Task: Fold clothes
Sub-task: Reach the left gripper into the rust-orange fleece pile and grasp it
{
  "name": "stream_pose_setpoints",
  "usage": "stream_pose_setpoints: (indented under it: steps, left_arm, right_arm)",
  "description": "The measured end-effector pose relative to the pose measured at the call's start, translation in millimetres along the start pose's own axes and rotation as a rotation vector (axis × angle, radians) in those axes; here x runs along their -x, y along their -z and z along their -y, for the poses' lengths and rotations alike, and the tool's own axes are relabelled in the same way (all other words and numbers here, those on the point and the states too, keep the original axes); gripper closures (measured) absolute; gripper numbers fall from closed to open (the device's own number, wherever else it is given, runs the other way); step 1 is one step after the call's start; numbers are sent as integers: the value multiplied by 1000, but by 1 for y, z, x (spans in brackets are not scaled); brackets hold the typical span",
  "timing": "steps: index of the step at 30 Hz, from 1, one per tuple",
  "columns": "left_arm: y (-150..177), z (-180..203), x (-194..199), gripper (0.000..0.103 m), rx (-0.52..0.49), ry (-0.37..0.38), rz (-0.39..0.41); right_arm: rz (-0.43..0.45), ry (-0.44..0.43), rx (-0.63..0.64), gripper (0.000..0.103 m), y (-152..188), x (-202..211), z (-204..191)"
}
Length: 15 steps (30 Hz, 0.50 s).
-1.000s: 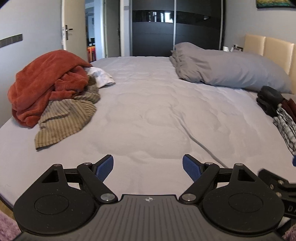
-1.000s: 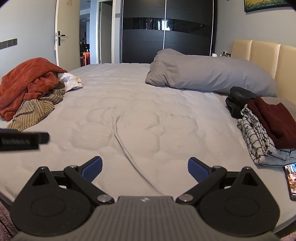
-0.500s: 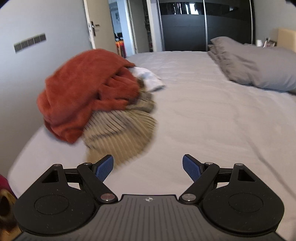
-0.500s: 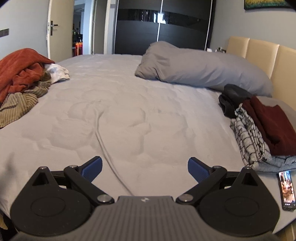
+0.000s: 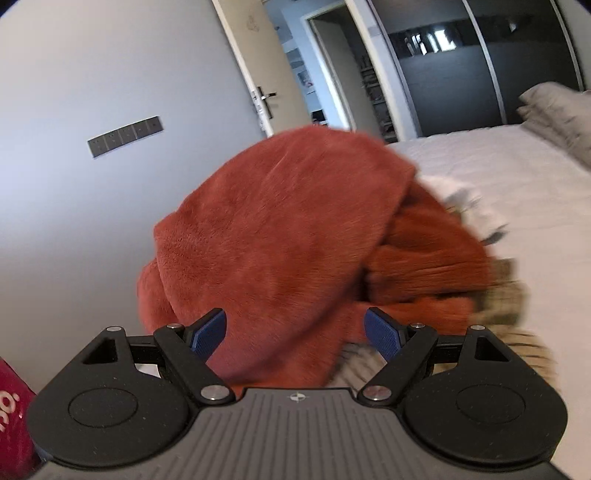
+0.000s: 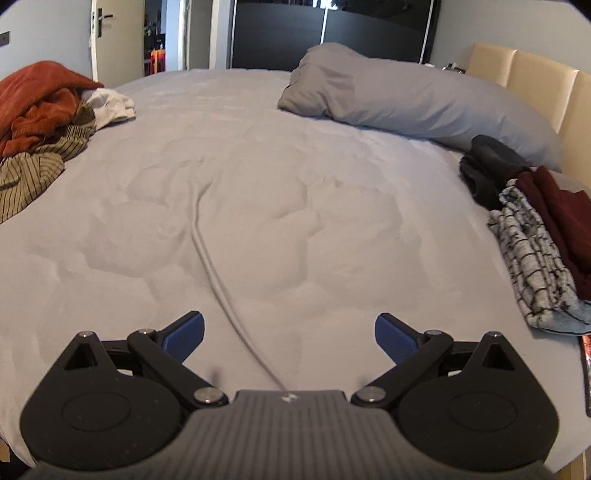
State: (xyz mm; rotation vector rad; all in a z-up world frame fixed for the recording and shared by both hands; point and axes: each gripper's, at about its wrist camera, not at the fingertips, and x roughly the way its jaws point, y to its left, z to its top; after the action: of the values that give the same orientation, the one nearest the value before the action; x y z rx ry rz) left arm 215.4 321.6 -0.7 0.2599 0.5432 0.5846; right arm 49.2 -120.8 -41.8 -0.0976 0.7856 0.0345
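Two claws, both spread wide with nothing between the pads. Left claw (image 5: 295, 334) faces the heap of unfolded clothes at close range; the rust fleece (image 5: 280, 236) fills the gap ahead of its blue pads (image 5: 208, 332), though contact cannot be confirmed because the picture is blurred. Right claw (image 6: 289, 338) hangs above bare bed (image 6: 295, 177), well apart from any garment.

Step in hand, as judged: taking one garment off the heap for folding. To do it well, the left claw should bite a single free edge or fold of the fleece, not a thick bunch, since the striped garment (image 5: 506, 314) lies tangled beneath and could be dragged along. Plush fabric is likely to compress and slip, so a deep, firm pinch is advisable; the lift should then carry the piece toward the open middle of the bed, where the right claw could take a second corner.

Surface: pale grey quilted bedcover, soft and dimpled, with a long raised crease (image 6: 218, 273) running toward the right claw. Heap (image 6: 40, 110) sits at the far left edge, a white item (image 6: 110, 105) beside it. Folded stack (image 6: 543, 236) lies at the right edge, a phone (image 6: 586, 365) just beside it. Room: grey pillows (image 6: 413, 96), beige headboard (image 6: 528, 74), dark wardrobe (image 6: 332, 33), open door (image 5: 266, 70), wall switches (image 5: 125, 136).
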Motion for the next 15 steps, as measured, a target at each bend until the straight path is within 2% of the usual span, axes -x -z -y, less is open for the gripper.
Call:
stream_pose_setpoints:
  steps: [4, 8, 10, 12, 13, 15]
  left_arm:
    - [3, 6, -29, 21, -12, -2, 4]
    - [3, 8, -39, 21, 18, 6, 14]
    - [3, 7, -39, 27, 34, 7, 28]
    - [-2, 4, -30, 47, 46, 19, 43]
    - [-6, 1, -23, 52, 52, 27, 51]
    - [-14, -4, -10, 78, 64, 43, 67]
  right_arm:
    - [-28, 12, 11, 3, -3, -13, -6]
    - [-53, 25, 11, 3, -6, -26, -9]
    - [-61, 18, 17, 3, -8, -31, -12]
    - [-66, 22, 24, 3, -9, -35, -13]
    - [-68, 24, 27, 3, -9, -36, -14]
    - [-74, 27, 35, 3, -10, -40, -16]
